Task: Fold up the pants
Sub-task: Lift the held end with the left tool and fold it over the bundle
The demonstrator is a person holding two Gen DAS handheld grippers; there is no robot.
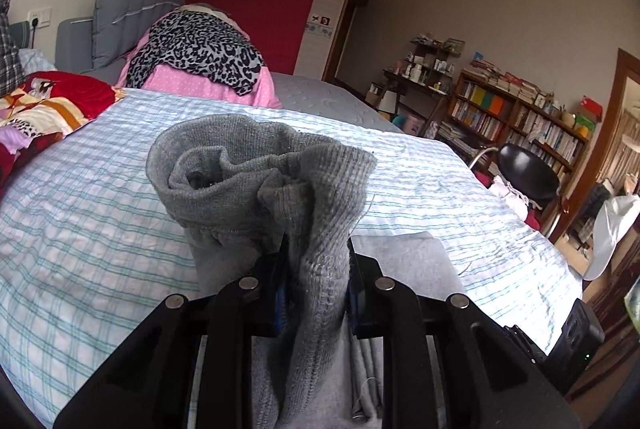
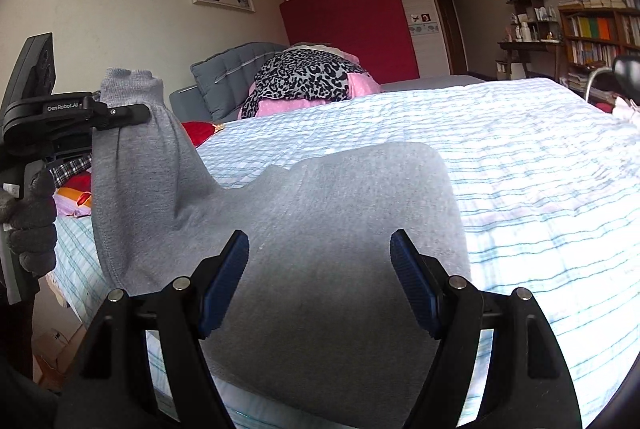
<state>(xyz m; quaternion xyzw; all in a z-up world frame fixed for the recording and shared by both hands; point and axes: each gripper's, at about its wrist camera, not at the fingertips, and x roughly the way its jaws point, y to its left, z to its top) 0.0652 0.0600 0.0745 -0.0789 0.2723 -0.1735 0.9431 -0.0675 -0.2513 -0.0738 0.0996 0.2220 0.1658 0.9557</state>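
The grey pants lie on the checked bedsheet, near the foot-end edge of the bed, with most of the cloth flat and one leg end pulled up off it. The left gripper has its fingers pressed together on the ribbed cuff of that leg, so the cuff bunches above the jaws like an open sock mouth and the leg hangs down to the sheet in a soft slope. The right gripper hovers over the flat part of the pants with its blue pads spread wide and nothing between them.

The fabric looks like a light sweatshirt knit: limp, thick, not slippery, and it will sag and crease wherever it is not held. I would guess one pinch lets the leg twist. A better hold is probably at a doubled edge, the cuff or the waistband, with the second gripper taking a matching edge so the layer travels flat. The flat part seems already folded, though its edges toward the pink bedding pile are hard to read.
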